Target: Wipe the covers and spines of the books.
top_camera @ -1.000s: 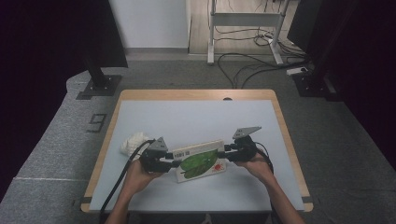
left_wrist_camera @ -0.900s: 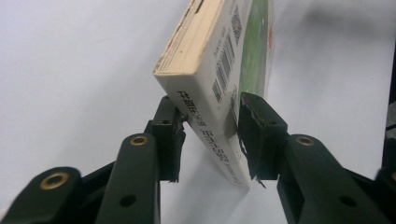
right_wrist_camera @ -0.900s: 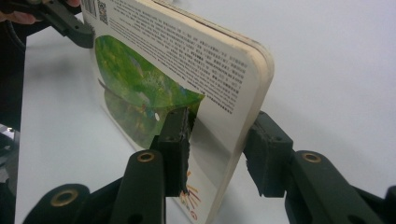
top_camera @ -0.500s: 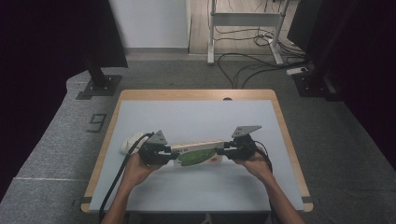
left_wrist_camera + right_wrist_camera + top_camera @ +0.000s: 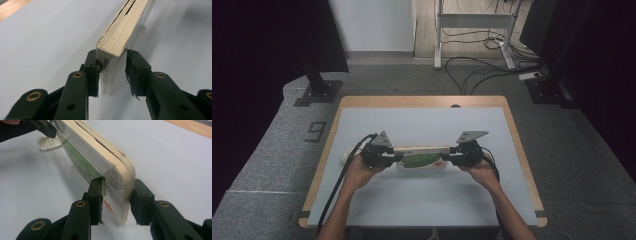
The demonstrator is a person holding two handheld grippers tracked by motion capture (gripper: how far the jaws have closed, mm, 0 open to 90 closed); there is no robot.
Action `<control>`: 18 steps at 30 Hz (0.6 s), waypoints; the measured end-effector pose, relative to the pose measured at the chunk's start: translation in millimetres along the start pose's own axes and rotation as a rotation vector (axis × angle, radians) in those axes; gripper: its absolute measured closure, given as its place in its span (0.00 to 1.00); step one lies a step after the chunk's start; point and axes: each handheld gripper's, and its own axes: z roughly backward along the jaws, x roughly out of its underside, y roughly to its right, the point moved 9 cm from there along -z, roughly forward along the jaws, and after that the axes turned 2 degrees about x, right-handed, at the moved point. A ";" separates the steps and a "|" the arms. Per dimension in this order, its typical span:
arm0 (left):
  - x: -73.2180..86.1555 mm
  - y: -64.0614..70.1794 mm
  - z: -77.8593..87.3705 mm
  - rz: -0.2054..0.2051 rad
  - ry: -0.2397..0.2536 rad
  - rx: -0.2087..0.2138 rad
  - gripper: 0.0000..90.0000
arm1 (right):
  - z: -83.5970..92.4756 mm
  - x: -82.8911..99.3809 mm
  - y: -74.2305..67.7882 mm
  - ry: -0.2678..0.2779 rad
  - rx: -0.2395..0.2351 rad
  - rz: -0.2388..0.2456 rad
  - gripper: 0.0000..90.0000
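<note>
A thick board book (image 5: 421, 150) with a green cover stands on its long edge on the grey-blue table (image 5: 422, 125), cream page edges up. My left gripper (image 5: 395, 158) is shut on its left end, and my right gripper (image 5: 451, 157) is shut on its right end. In the left gripper view the book (image 5: 122, 35) runs away from the gripper (image 5: 111, 72), with both pads pressed on its printed corner. In the right gripper view the rounded corner of the book (image 5: 100, 157) sits clamped in the gripper (image 5: 116, 195), the green cover facing left.
A small white crumpled object (image 5: 346, 155) lies on the table just left of the left hand, also seen far off as a white object (image 5: 48, 143). The table has a wooden rim (image 5: 422, 101). Stands and cables sit on the floor beyond.
The book has been tipped from lying nearly flat to standing on its edge. The left hand has moved left and a little up; the right hand has hardly moved.
</note>
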 end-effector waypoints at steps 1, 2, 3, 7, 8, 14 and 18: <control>-0.8 -2.7 -0.8 0.000 0.001 -0.008 0.70 | -1.1 -1.0 1.0 0.001 0.004 0.005 0.71; -1.3 -4.7 -1.5 0.001 0.000 -0.014 0.70 | -2.2 -2.1 1.7 0.003 0.009 0.004 0.71; -2.1 -7.4 -2.6 0.000 0.001 -0.023 0.69 | -3.1 -2.9 2.5 0.004 0.012 0.007 0.71; -2.7 -15.9 -7.3 0.006 0.005 -0.049 0.68 | -6.6 -7.6 6.8 0.012 0.035 0.016 0.71; -2.4 -17.3 -7.7 0.007 0.004 -0.053 0.67 | -7.2 -9.3 8.1 0.017 0.038 0.016 0.71; -0.6 -20.5 -11.4 -0.001 0.000 -0.082 0.66 | -11.7 -9.0 9.0 0.017 0.045 0.028 0.72; 0.0 -17.5 -10.8 -0.010 -0.006 -0.085 0.66 | -10.2 -5.7 7.4 0.023 0.031 0.018 0.71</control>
